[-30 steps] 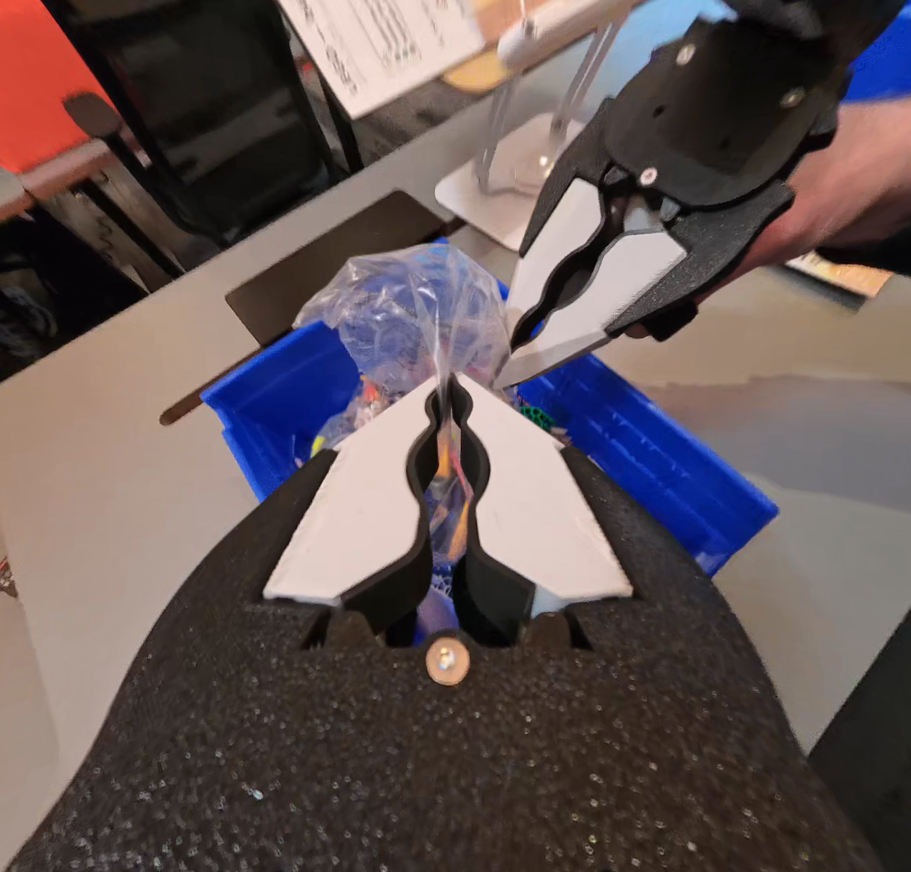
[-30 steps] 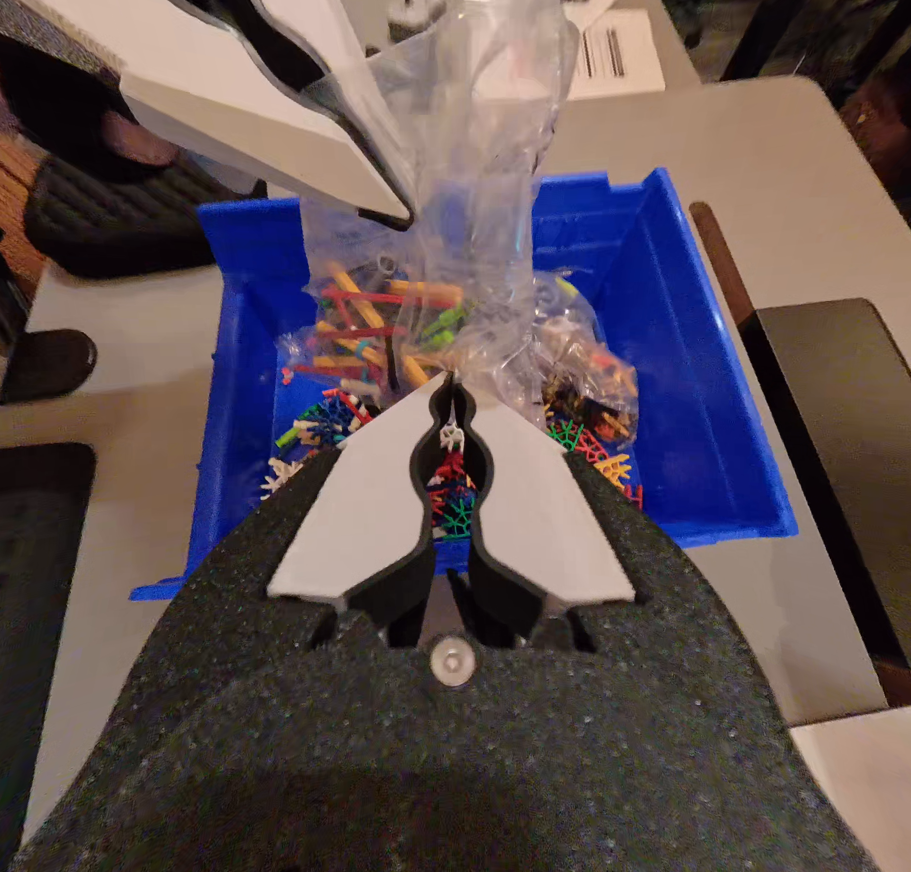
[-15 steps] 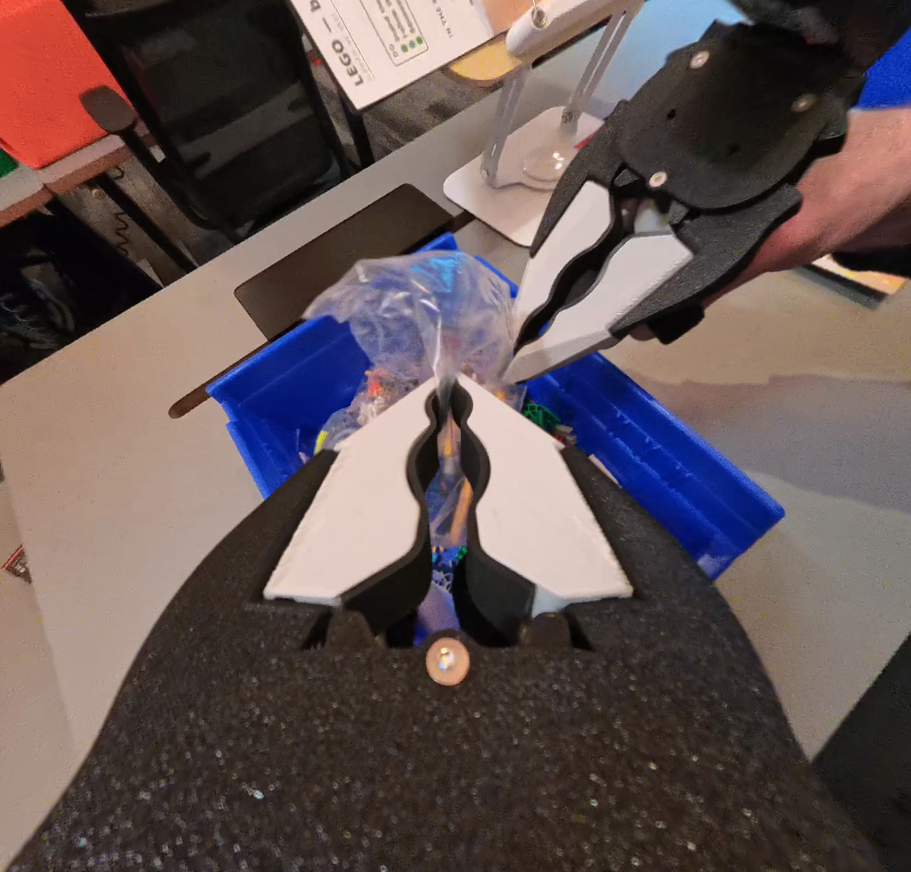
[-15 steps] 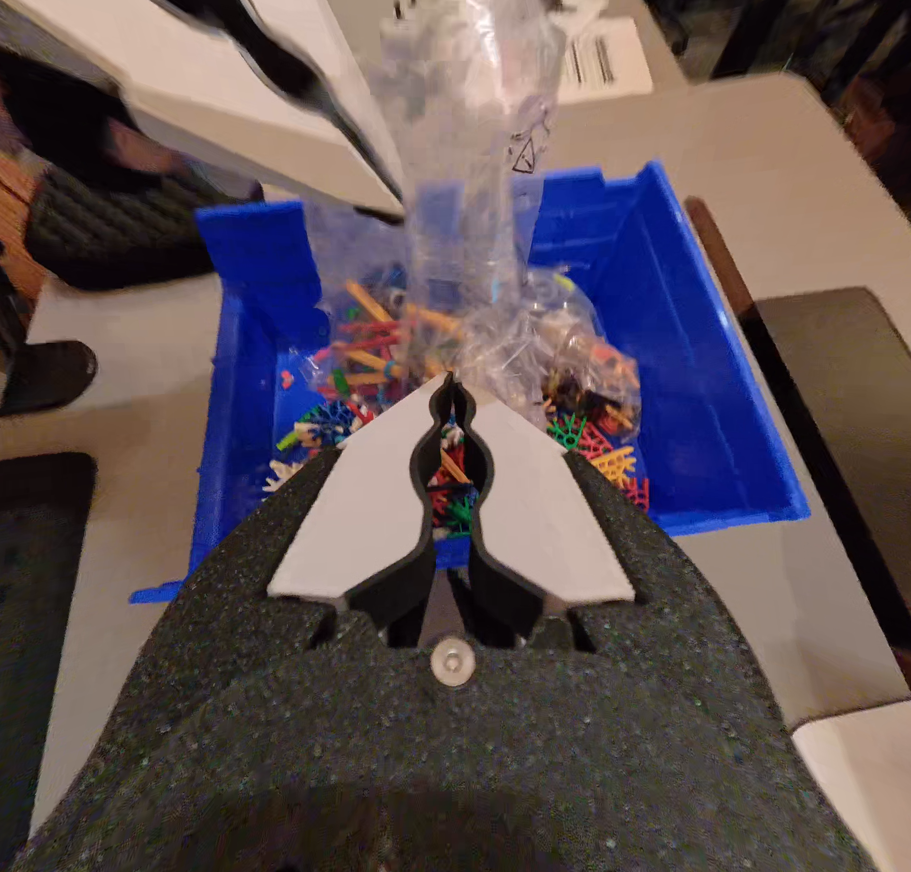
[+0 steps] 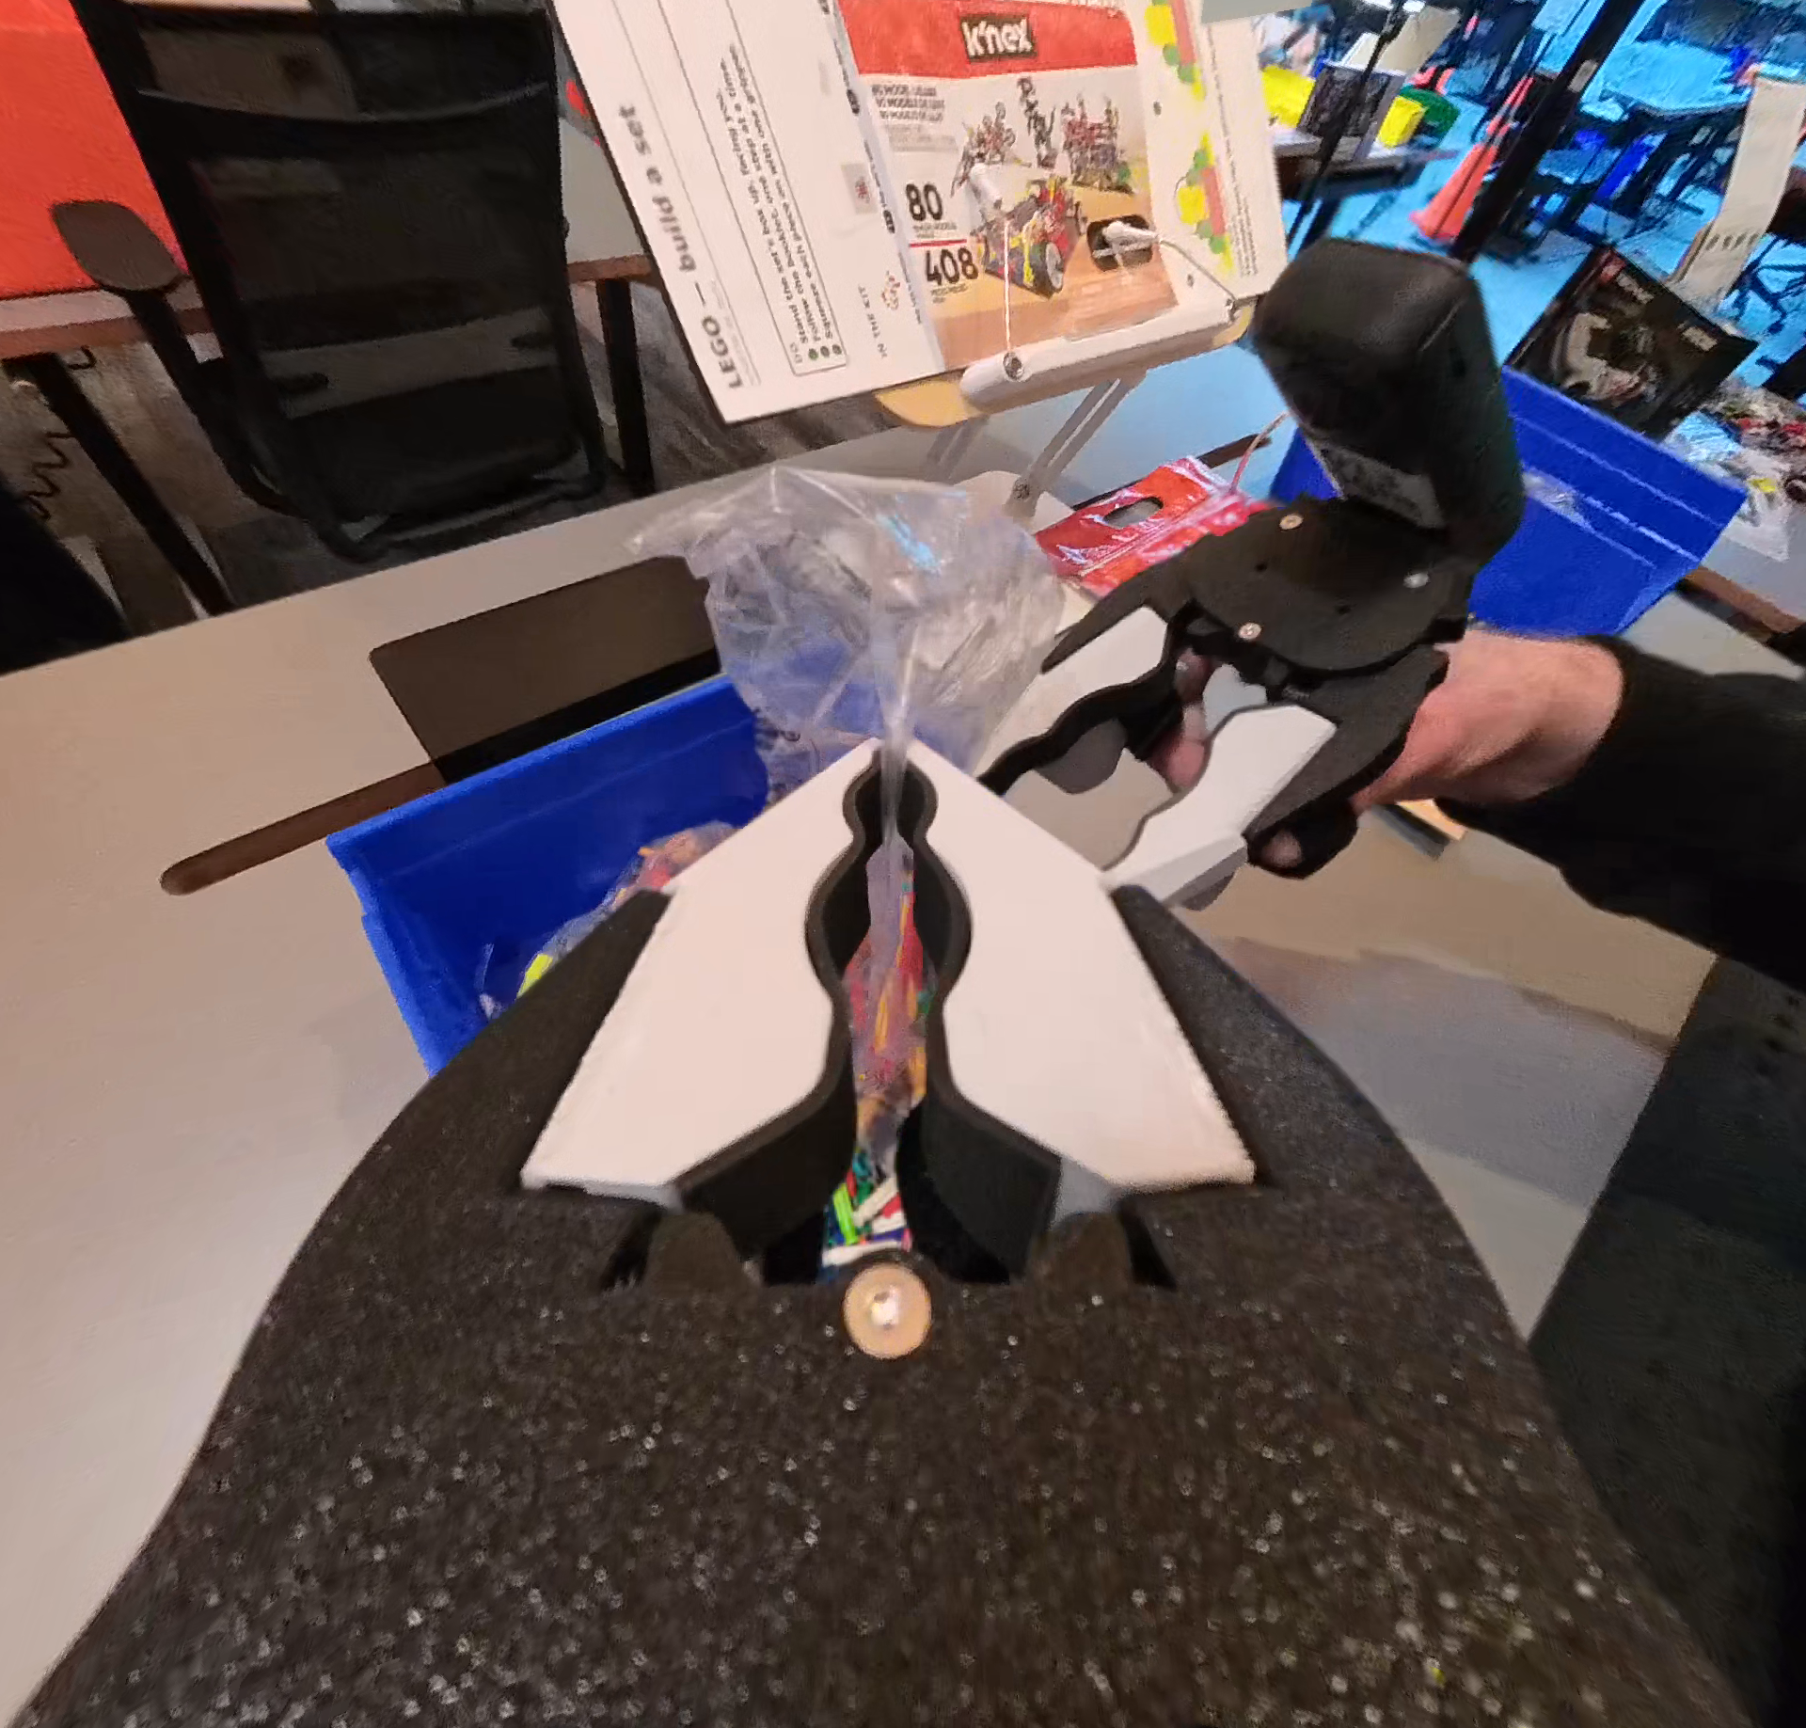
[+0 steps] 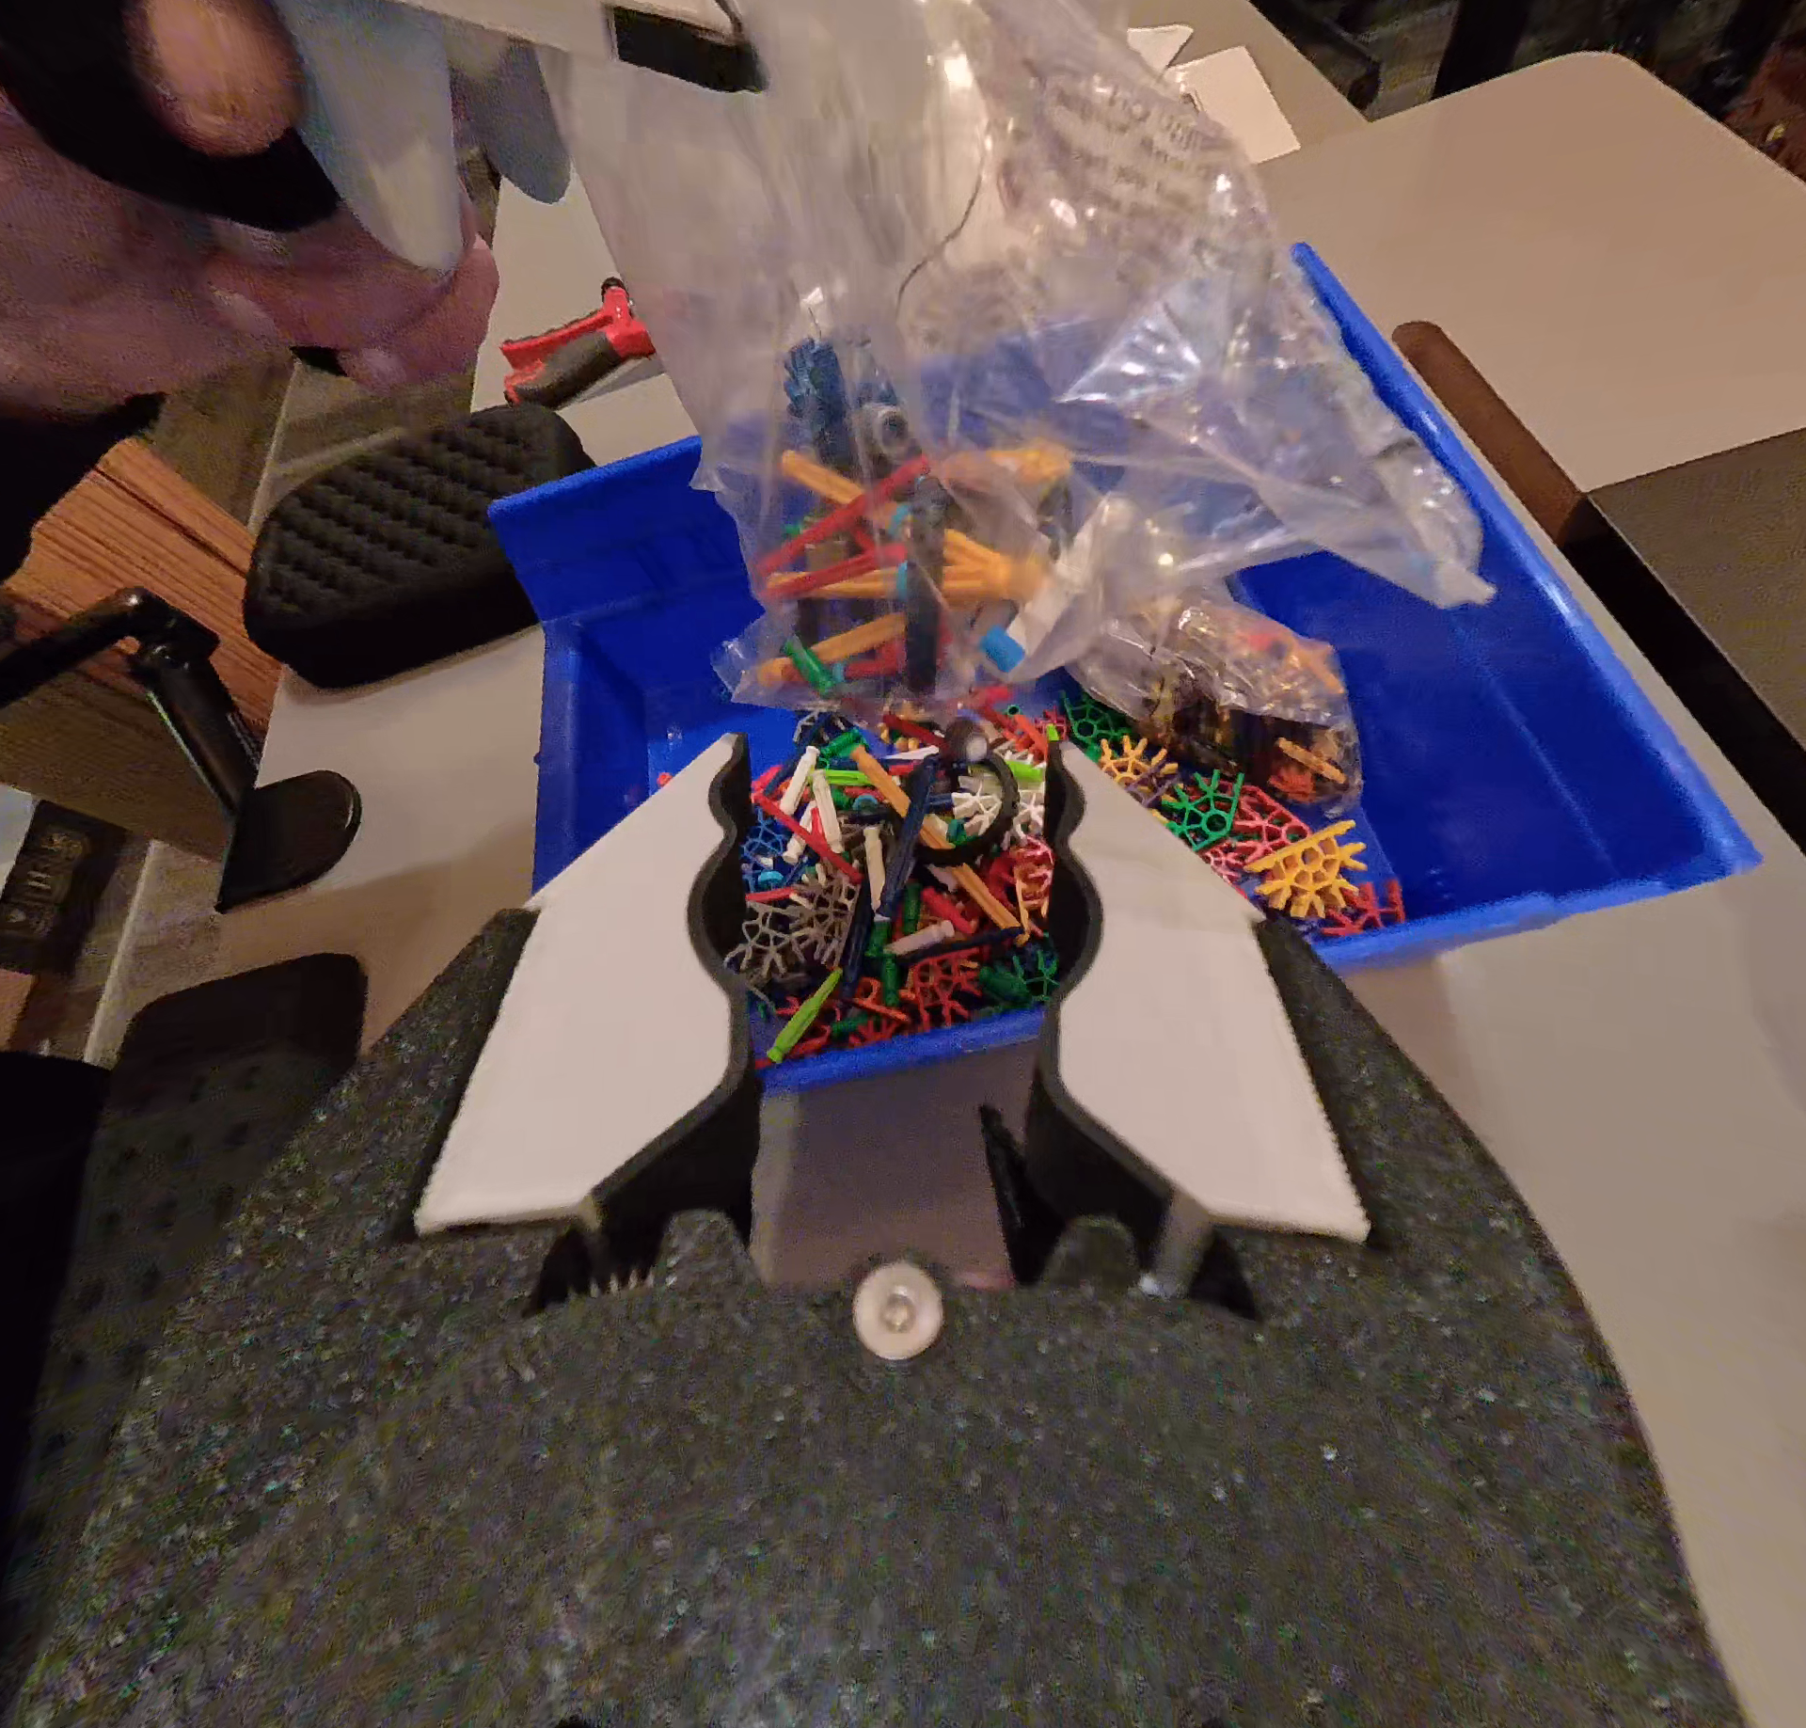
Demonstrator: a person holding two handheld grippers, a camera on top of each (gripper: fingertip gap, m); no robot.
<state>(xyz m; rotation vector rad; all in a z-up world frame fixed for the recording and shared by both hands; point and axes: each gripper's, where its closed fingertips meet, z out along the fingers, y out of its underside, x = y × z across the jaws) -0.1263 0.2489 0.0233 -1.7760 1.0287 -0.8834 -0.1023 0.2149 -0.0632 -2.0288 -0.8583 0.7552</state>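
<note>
My left gripper [image 5: 891, 764] is shut on a clear plastic bag [image 5: 860, 626] of coloured rods and holds it up over a blue bin [image 5: 547, 850]. In the right wrist view the bag [image 6: 938, 430] hangs from the left gripper [image 6: 684, 29] at the top, with rods spilling out of its lower end. The blue bin [image 6: 1525, 704] holds a heap of loose coloured construction pieces [image 6: 880, 889] and a second small bag [image 6: 1222, 694]. My right gripper [image 6: 891, 762] is open and empty, just short of the bin's near wall; it also shows in the left wrist view [image 5: 1104, 821], right of the bag.
The bin sits on a grey table [image 5: 176, 997]. A white stand [image 5: 1055, 362] with printed sheets and a box picture stands behind it. A second blue bin [image 5: 1603, 547] and a red packet [image 5: 1143, 528] lie at back right. A black chair [image 5: 371, 264] is beyond the table.
My right gripper has let go of the bag, opened and drawn back. My left gripper has lifted the bag higher, and pieces have dropped into the bin.
</note>
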